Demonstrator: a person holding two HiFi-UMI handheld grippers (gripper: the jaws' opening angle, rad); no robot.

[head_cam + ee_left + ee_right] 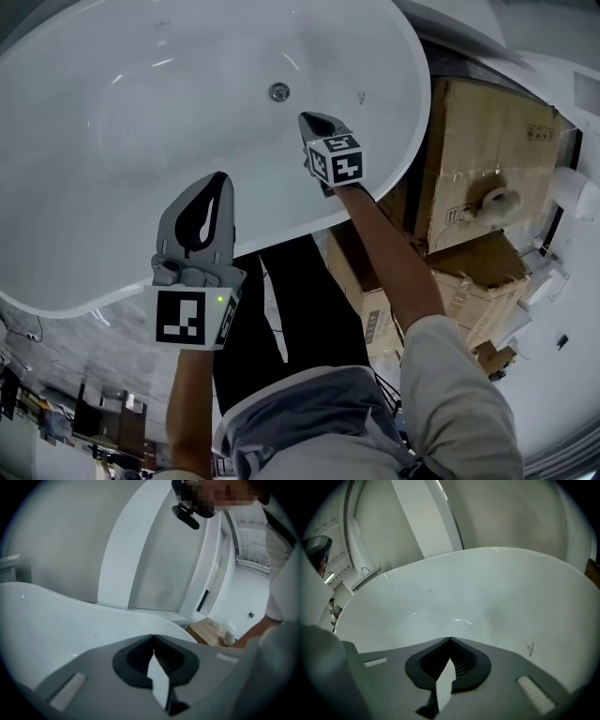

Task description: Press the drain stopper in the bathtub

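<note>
A round chrome drain stopper is seen on the floor of the glossy white oval bathtub. The right gripper is held over the tub near the stopper, a gap showing between them, its jaws brought together on nothing. The left gripper, likewise closed and empty, is held closer to the near rim, farther from the stopper.

Large cardboard box, with smaller cardboard boxes just beside it. Pale grey mottled floor. Dark furniture at the far edge, too small to identify. Plain white wall. Broad white slanted panel. Even indoor light.
</note>
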